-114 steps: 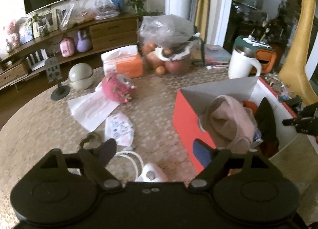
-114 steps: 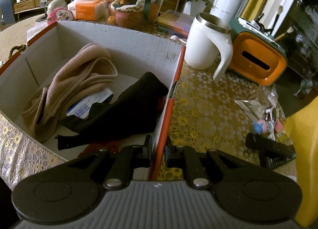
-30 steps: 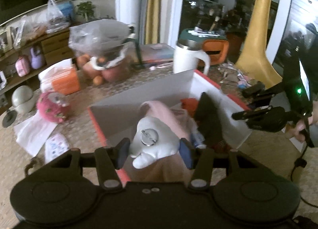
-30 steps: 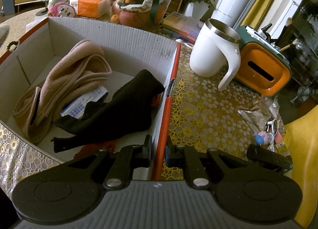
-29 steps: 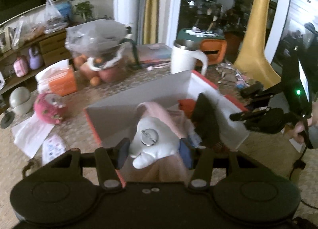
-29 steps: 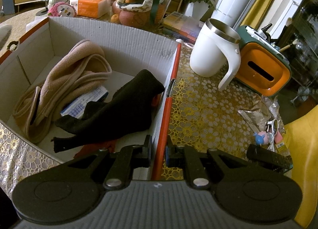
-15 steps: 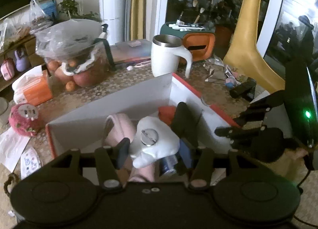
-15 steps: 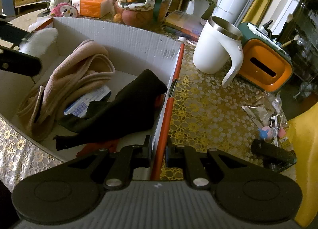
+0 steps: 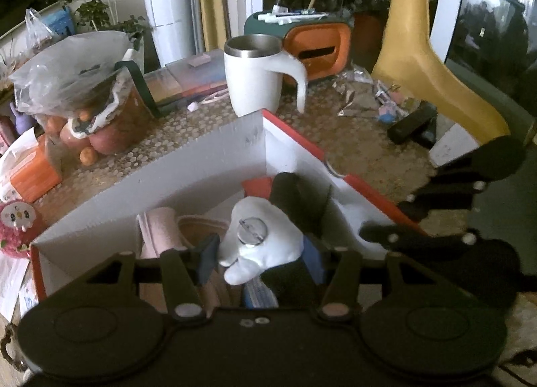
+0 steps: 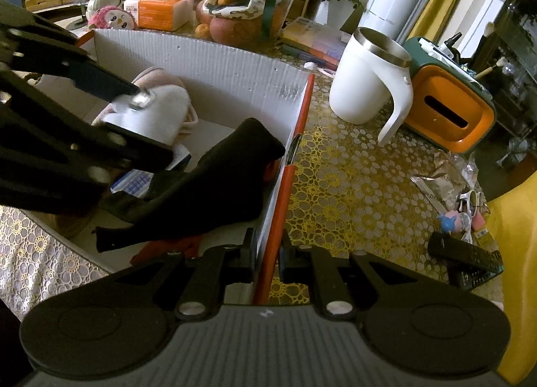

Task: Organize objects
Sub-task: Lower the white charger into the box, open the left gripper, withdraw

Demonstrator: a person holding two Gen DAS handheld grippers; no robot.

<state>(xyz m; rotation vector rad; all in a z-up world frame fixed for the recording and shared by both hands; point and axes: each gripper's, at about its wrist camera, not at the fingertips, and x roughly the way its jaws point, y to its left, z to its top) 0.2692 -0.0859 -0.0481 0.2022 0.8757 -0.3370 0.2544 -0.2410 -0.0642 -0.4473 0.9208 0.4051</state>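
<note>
My left gripper (image 9: 260, 254) is shut on a white plush object with a metal disc (image 9: 258, 239) and holds it over the open red-and-white cardboard box (image 9: 201, 159). It also shows in the right wrist view (image 10: 147, 112), held above the box's inside. The box holds a pink cloth (image 10: 157, 76), a black cloth (image 10: 214, 182) and a blue-white pack (image 10: 134, 182). My right gripper (image 10: 266, 256) is shut on the box's red right wall (image 10: 292, 172) at the near corner.
A white mug (image 10: 365, 78) and an orange-green case (image 10: 446, 112) stand right of the box. A bag of fruit (image 10: 241, 8), an orange tissue pack (image 10: 161, 13) and a pink plush (image 10: 112, 21) lie behind it. A black remote (image 10: 466, 259) and small clutter lie at the right.
My left gripper has carried the white plush object forward from the box's left edge to over its middle. My right gripper has kept its hold on the box wall.
</note>
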